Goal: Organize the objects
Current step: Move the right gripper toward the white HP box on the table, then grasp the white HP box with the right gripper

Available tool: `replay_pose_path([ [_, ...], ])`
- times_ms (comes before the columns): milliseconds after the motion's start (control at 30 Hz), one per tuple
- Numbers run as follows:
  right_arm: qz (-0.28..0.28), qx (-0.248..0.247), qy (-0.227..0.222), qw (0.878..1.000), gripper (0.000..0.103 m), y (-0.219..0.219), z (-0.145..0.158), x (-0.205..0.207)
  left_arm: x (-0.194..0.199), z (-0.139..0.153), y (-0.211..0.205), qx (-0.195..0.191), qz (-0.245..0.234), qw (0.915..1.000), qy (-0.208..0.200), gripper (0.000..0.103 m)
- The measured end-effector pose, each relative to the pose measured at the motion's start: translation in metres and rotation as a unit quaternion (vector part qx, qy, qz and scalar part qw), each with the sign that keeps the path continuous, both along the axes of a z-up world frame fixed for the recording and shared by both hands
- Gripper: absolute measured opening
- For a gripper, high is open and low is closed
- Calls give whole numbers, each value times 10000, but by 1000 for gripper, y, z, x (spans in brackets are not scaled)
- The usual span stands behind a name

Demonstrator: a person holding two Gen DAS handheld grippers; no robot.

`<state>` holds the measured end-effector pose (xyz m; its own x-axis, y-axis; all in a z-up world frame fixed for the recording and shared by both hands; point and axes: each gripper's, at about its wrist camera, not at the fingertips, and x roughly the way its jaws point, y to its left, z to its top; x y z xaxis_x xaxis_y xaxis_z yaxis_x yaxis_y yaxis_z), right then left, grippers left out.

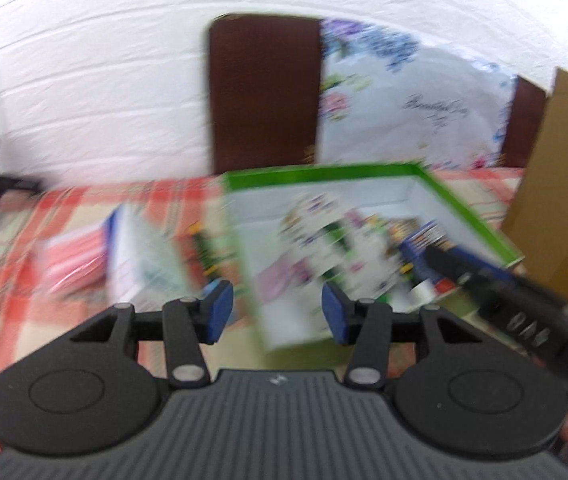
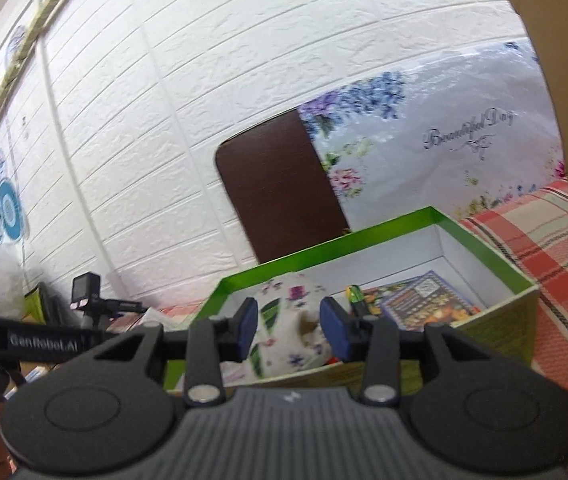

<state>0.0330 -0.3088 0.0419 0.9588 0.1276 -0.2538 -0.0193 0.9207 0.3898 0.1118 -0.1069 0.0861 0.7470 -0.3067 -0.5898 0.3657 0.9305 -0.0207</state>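
Beyond spread right jaws, floral pouch (image 2: 290, 328) inside green box (image 2: 484, 248), seemingly untouched

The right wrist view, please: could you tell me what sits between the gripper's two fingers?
The floral cloth bundle inside the green box shows in the gap of the open right gripper. Whether the fingers touch it is unclear.

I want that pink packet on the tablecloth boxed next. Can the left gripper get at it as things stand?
Probably yes. The left gripper is open and holds nothing, and the pink packet lies uncovered on the checked tablecloth, outside the green box. A white package sits beside it; blur hides whether they touch.
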Motion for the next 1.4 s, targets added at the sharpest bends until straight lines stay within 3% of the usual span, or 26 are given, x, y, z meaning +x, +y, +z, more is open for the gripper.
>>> replay_pose_path([
  [200, 221, -292, 40, 9993, 37, 36, 9, -8, -11, -10, 41, 272, 605, 9978, 48, 51],
  [767, 1062, -1414, 187, 9841, 40, 148, 21, -16, -24, -28, 126, 155, 1391, 9901, 26, 53],
  [1000, 1443, -2270, 200, 9629, 40, 202, 16, 10, -16, -46, 173, -122, 1805, 9833, 195, 57],
  [1233, 1237, -3355, 479, 9326, 51, 243, -5, 83, -11, -52, 206, -531, 2016, 9771, 421, 57],
  [1333, 1081, -3513, 760, 9269, 43, 247, -20, 106, -12, -51, 213, -612, 2062, 9758, 402, 57],
  [1400, 962, -3560, 666, 9271, 37, 242, -24, 103, -14, -50, 217, -653, 2073, 9753, 383, 58],
])
